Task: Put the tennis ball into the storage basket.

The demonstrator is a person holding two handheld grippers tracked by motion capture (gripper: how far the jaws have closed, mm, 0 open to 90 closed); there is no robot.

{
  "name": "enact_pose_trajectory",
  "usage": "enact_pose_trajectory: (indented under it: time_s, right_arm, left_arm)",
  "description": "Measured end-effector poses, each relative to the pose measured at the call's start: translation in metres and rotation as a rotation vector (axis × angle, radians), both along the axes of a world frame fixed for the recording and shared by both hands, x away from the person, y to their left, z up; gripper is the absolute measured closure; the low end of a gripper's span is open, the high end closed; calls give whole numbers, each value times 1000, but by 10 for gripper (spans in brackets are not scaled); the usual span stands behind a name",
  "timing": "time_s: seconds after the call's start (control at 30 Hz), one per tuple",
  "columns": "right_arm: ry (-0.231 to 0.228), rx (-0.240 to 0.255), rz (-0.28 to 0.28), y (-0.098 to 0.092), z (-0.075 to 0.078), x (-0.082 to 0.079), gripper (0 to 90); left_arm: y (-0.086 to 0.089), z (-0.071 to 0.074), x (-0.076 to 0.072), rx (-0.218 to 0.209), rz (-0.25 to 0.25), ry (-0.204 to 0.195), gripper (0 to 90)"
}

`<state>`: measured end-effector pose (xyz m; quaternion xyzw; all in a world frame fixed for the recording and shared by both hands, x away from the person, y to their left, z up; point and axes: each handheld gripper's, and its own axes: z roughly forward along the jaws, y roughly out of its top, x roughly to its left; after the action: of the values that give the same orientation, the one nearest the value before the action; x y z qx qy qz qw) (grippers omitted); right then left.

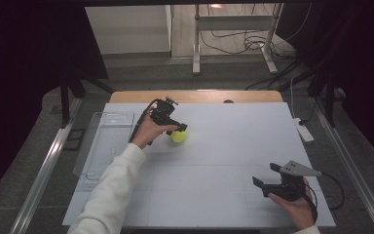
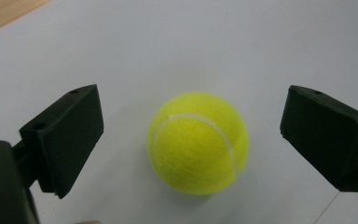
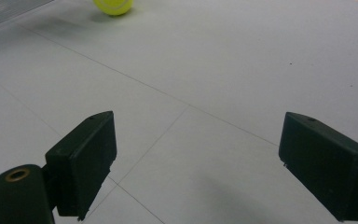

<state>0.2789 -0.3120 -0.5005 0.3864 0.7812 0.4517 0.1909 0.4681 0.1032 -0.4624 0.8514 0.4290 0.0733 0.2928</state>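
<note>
Tennis ball sits on the bench between the wide-open jaws of the left hand-held gripper (pads clear of it). Likely next: close squarely. Right hand-held gripper rests open, empty.

Bright table, dark surroundings

In the high view, overhead light falls evenly on the white table while both sides sink into near-black; a glare spot shows at the far floor. The tennis ball is sharp in the left gripper view (soft shadow beneath it), the black jaws slightly blurred. The right gripper view is dimmer and greyish.
</note>
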Motion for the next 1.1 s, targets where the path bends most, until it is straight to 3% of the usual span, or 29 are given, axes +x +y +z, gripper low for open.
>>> enact_pose_trajectory:
  time_s: [0.37,1.1]
  right_arm:
    - [0,0,-2,0,0,0,113]
    - [1,0,-2,-1,-1,0,113]
  left_arm:
    - [-9,-7,-1,28,-35,11,64]
    - [-13,-27,2,63,-29,47,65]
